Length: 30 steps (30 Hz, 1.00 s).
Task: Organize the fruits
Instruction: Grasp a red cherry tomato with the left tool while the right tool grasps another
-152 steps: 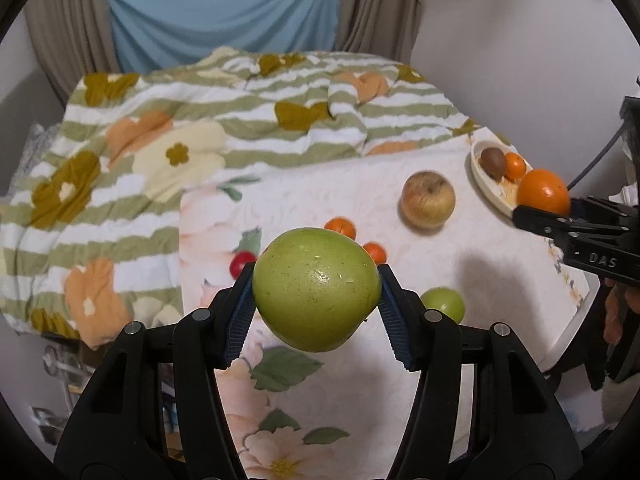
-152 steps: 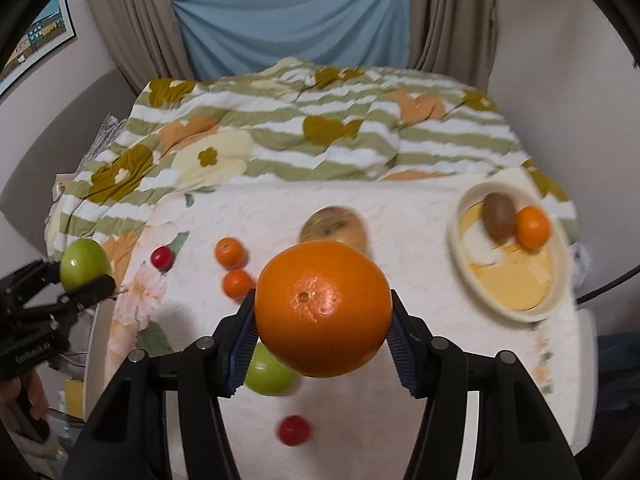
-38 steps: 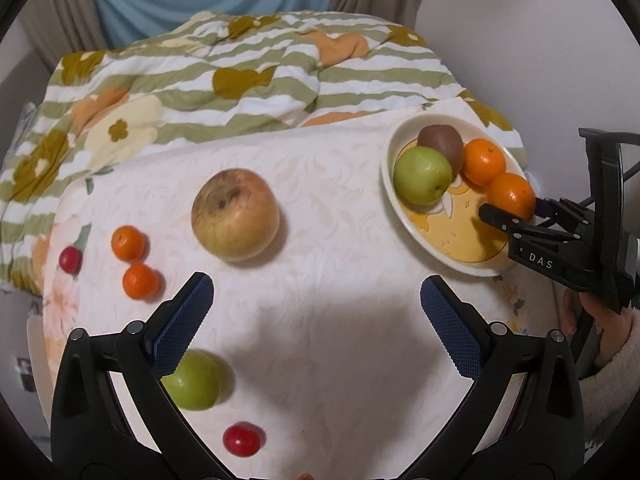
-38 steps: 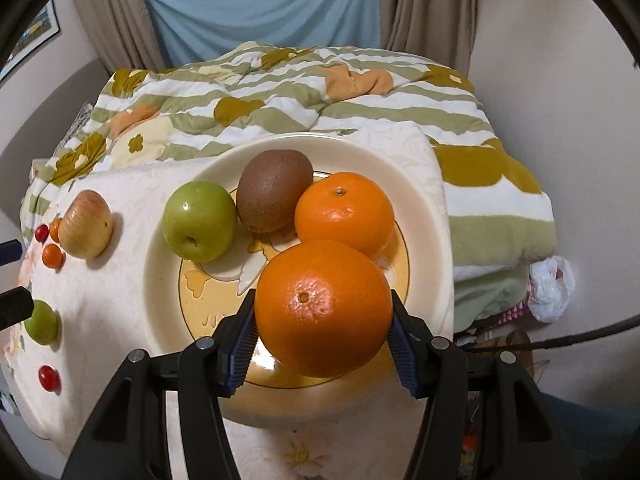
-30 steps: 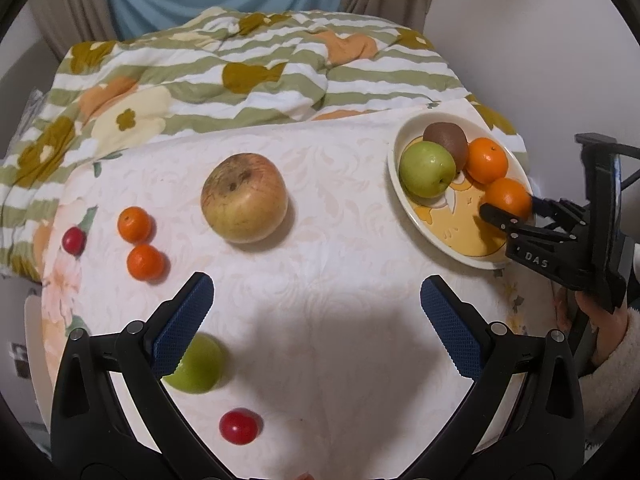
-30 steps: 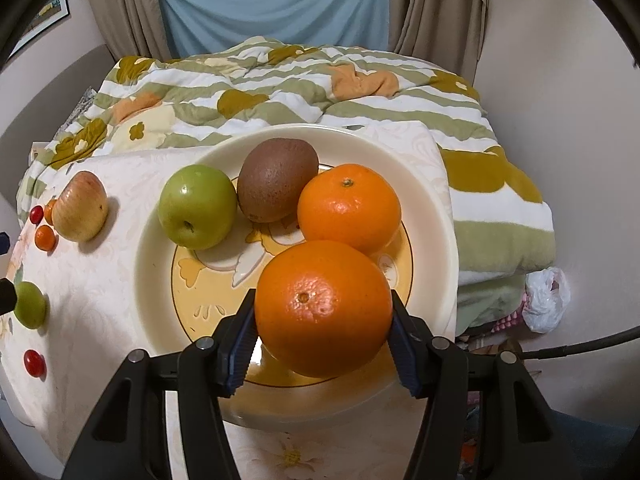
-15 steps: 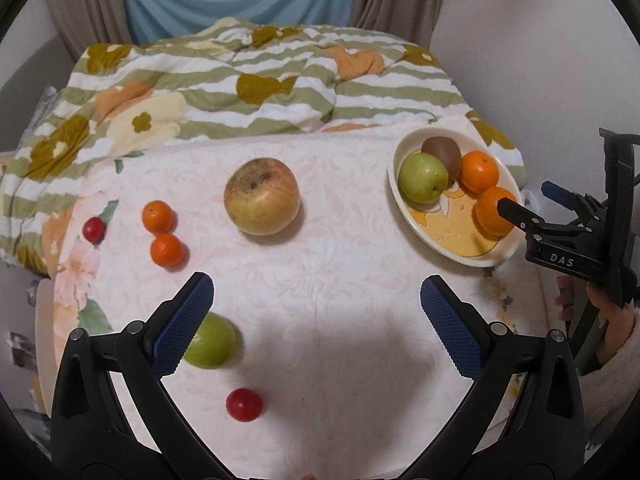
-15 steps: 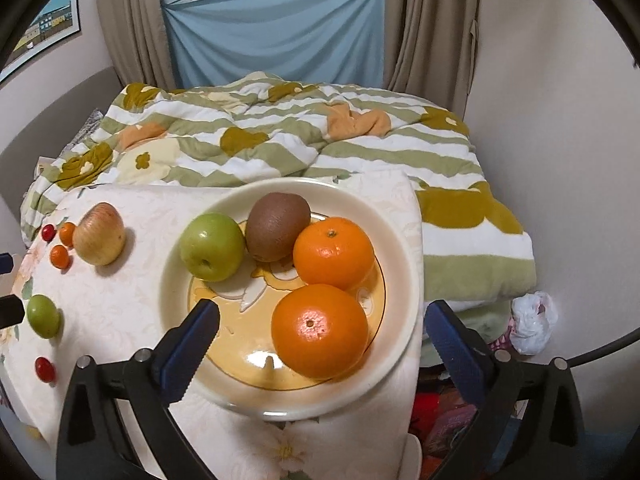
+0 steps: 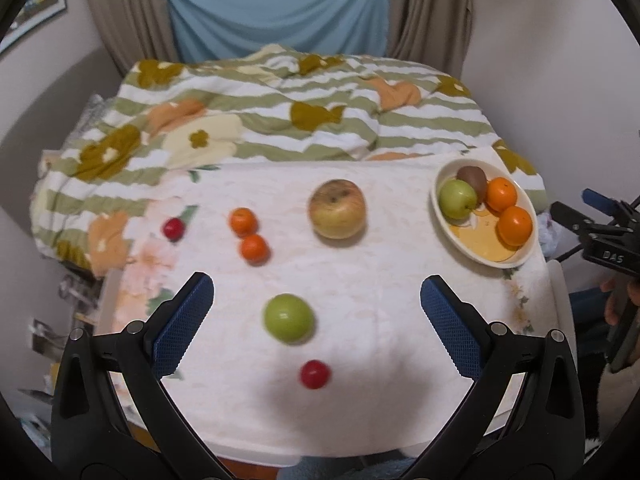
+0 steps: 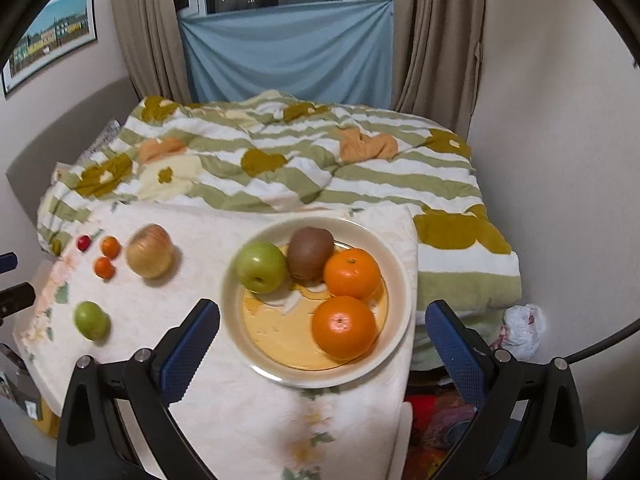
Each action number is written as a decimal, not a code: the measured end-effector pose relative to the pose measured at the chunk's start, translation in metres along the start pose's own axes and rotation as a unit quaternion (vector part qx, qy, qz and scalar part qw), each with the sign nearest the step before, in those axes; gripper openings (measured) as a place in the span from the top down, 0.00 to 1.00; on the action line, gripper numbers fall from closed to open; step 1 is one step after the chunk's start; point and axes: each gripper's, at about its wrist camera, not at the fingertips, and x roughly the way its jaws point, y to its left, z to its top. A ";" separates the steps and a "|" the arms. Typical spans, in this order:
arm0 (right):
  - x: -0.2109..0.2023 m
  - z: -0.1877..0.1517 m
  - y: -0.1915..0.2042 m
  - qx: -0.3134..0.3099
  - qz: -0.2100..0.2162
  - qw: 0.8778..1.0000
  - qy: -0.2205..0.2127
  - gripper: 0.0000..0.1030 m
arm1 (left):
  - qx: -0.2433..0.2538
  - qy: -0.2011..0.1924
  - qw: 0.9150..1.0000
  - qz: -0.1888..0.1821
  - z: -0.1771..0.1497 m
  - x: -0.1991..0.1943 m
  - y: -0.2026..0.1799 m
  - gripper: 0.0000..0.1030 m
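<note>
I see my left tool (image 9: 317, 295) spread wide and holding nothing, above the near part of the tabletop (image 9: 380, 280), which has a white cloth with flowers. Between its two blue pads, lower on the cloth, lies a green apple (image 9: 288, 317), and just in front of it a small red fruit (image 9: 315, 374). Further back I see two small oranges (image 9: 248, 234) touching each other, another small red fruit (image 9: 173, 228) to their left, and a big yellow-red apple (image 9: 337, 208) near the middle. My right tool (image 10: 322, 312) is also wide apart and empty; it hangs over the near edge of the plate (image 10: 256, 360), which stands at the right side of the tabletop. In the plate there are four fruits close together: a green apple in the plate (image 10: 261, 267) on the left, a brown kiwi (image 10: 310, 253) behind, one orange (image 10: 351, 274) on the right and a second orange (image 10: 344, 328) nearest to me. The picture is a little blurred, so I cannot tell small details of the fruit skins. Behind the tabletop there is a bed with a striped flower blanket (image 10: 304, 164).
</note>
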 end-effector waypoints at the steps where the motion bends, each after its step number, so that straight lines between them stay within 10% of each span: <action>1: -0.006 0.001 0.004 0.001 -0.003 1.000 -0.003 0.00 | -0.001 -0.006 1.000 0.002 0.000 -0.006 0.006 0.00; 14: -0.054 0.003 0.073 0.036 -0.033 0.999 -0.019 0.00 | 0.011 -0.043 0.999 -0.025 0.002 -0.037 0.099 0.00; 30: -0.036 -0.021 0.186 0.141 -0.100 0.985 0.029 0.00 | 0.082 -0.013 0.992 -0.100 0.020 0.017 0.207 0.00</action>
